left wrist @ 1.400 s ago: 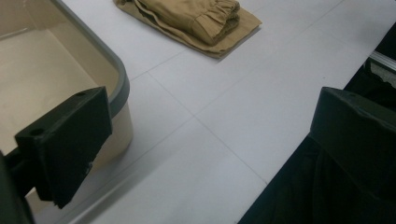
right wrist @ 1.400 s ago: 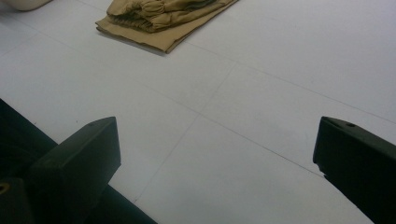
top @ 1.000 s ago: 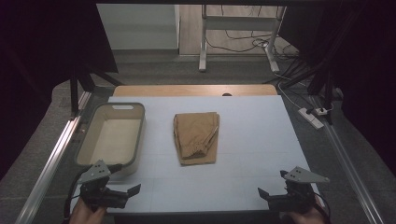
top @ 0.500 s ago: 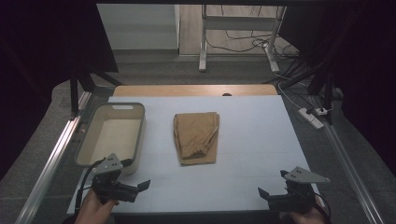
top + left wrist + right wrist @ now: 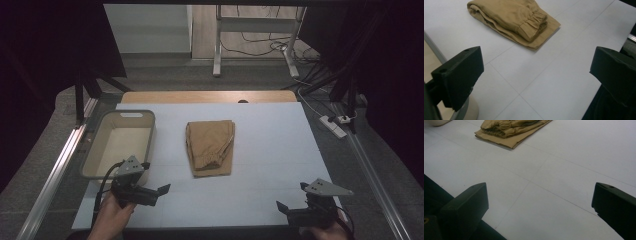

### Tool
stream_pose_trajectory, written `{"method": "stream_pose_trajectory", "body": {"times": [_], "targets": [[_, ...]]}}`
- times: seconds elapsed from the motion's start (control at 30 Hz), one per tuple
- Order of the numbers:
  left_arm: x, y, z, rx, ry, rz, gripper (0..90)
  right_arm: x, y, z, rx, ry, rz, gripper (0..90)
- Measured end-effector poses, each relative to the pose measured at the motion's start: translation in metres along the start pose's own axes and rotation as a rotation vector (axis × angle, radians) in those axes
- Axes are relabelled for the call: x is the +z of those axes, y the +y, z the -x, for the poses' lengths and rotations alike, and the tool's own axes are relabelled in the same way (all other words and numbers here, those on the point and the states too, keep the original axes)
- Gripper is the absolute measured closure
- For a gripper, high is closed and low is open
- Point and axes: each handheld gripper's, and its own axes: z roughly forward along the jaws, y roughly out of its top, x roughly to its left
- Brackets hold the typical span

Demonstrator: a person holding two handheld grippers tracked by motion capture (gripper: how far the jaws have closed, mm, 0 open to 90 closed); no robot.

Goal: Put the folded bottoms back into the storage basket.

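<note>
Basket [image 5: 120,142] sits at nine o'clock, just beside the left tongs [image 5: 159,192], whose jaws gape wide and empty; swinging wide could clip its rim. Folded tan trousers [image 5: 210,146] lie at centre, well apart from both. At five o'clock the right tongs [image 5: 286,209] hang wide open and empty near the surface [image 5: 280,150] edge, with bare room all around.

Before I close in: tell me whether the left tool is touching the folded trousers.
Apart. The left gripper view shows bare white table between the open left tool and the folded tan trousers.
</note>
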Motion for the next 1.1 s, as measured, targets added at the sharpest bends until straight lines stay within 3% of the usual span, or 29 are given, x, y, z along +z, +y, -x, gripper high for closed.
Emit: {"method": "stream_pose_trajectory", "body": {"times": [0.1,0.37,0.87,1.1], "targets": [[0.008,0.007,0.001,-0.015,-0.008,-0.035,0.0,0.000,0.000,0.000,-0.002,0.000,-0.002,0.7],[0.022,0.016,0.001,-0.010,-0.002,-0.049,0.0,0.000,0.000,-0.001,-0.007,0.000,-0.003,0.7],[0.062,0.030,-0.007,0.042,0.053,-0.091,0.0,0.001,0.000,-0.002,-0.020,-0.003,-0.010,0.7],[0.076,0.036,-0.016,0.001,0.025,-0.081,0.0,0.001,0.000,-0.002,-0.023,-0.001,-0.011,0.7]]}}
